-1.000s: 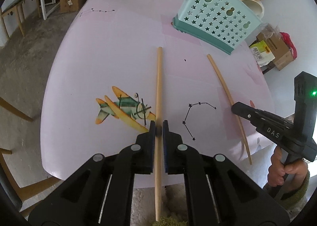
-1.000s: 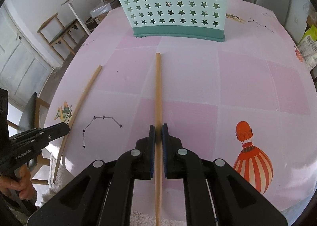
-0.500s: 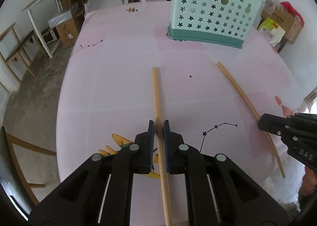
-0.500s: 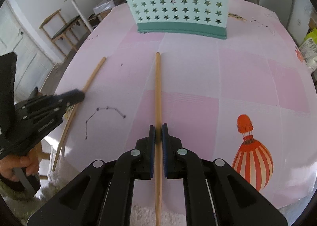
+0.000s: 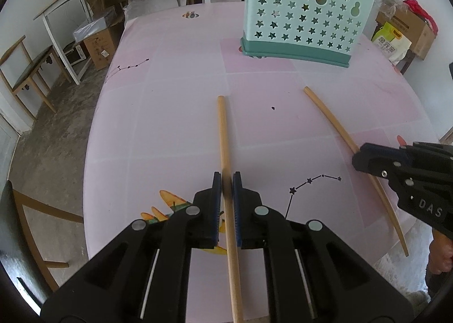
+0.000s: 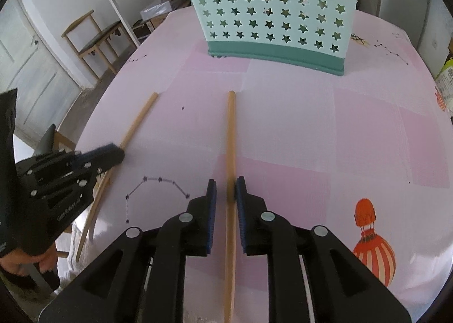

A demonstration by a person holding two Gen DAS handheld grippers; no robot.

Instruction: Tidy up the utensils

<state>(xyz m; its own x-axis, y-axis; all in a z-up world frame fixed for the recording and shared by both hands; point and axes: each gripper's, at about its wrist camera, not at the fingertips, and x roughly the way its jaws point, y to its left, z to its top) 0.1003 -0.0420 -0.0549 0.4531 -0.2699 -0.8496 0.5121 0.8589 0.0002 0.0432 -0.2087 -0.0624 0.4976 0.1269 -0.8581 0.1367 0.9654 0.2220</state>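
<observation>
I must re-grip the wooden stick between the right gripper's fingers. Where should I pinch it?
The right gripper is opening around the wooden stick. Pinch its thin round shaft near the near end, across its width, coming from above along its length; it points toward the star-holed basket.

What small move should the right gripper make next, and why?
Probably re-close on its chopstick before lifting: the right gripper is opening, with a gap at one pad and the stick between the jaws, while the left gripper clamps the other chopstick and the basket waits ahead.
</observation>
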